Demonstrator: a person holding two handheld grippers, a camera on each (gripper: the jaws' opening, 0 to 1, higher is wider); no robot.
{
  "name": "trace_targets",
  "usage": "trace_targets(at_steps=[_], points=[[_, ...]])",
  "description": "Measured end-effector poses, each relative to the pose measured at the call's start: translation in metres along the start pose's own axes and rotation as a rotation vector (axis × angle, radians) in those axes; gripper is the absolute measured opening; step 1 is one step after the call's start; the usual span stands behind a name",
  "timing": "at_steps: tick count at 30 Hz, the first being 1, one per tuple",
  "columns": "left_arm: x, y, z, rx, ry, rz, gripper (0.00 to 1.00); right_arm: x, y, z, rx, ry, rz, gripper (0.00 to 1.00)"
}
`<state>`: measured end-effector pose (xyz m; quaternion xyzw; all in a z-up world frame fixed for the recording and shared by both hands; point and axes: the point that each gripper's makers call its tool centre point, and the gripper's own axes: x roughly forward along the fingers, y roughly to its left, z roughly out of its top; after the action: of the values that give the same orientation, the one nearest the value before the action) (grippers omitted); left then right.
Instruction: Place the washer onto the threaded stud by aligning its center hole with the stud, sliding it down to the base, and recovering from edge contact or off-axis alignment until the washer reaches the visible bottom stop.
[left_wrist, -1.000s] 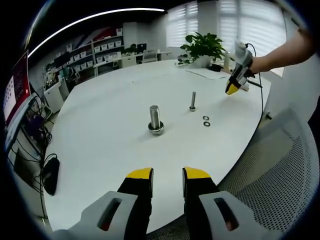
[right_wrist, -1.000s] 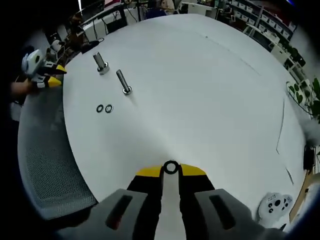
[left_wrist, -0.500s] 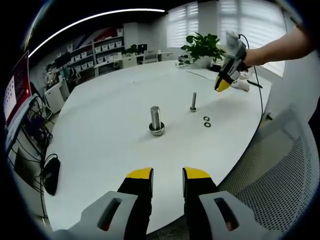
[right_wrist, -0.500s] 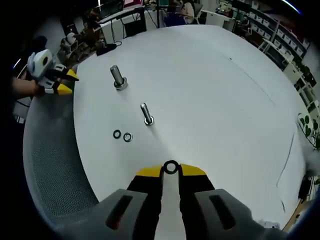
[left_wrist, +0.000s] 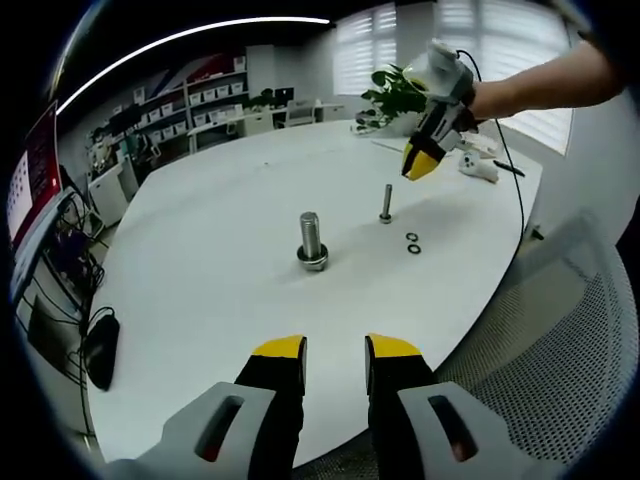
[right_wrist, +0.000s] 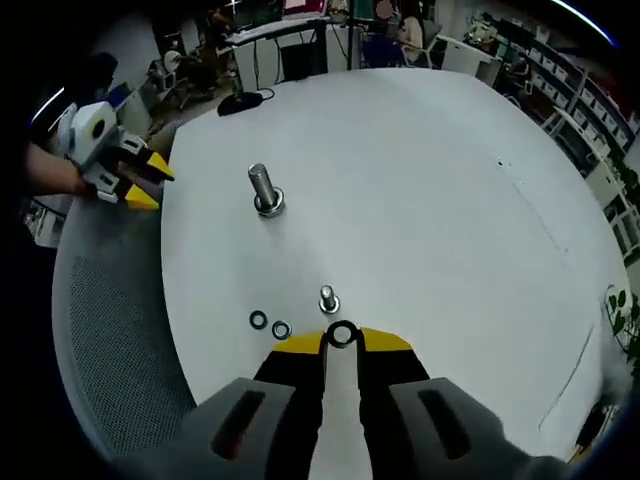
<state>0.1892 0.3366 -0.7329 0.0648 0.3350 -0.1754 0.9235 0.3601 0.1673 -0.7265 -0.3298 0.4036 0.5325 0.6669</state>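
A slim threaded stud stands upright on the white table. Left of it is a thicker stud with a washer around its base. My right gripper is shut on a small dark washer held at the jaw tips. In the right gripper view the slim stud stands just ahead of that washer. In the left gripper view the right gripper hovers above and right of the slim stud. My left gripper stands open near the table's edge, nothing between its jaws. It shows as the left gripper far left.
Two loose washers lie right of the slim stud, seen as loose washers in the right gripper view. A mesh chair stands at the table's edge. A potted plant and a white device sit at the far side.
The right gripper has carried the washer across the table to just beside and above the slim stud. The left gripper has stayed still.
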Motion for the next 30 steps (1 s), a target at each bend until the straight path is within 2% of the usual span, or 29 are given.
trace_targets(at_steps=[5, 14, 30], points=[[-0.001, 0.0, 0.001, 0.0, -0.007, 0.003, 0.21, 0.006, 0.003, 0.011, -0.03, 0.003, 0.012, 0.13], [-0.001, 0.0, 0.002, 0.001, -0.012, 0.004, 0.21, 0.014, 0.008, 0.016, -0.047, 0.016, 0.023, 0.13], [-0.001, 0.001, 0.003, 0.005, -0.02, 0.005, 0.21, 0.029, 0.009, 0.011, -0.06, 0.074, 0.035, 0.14]])
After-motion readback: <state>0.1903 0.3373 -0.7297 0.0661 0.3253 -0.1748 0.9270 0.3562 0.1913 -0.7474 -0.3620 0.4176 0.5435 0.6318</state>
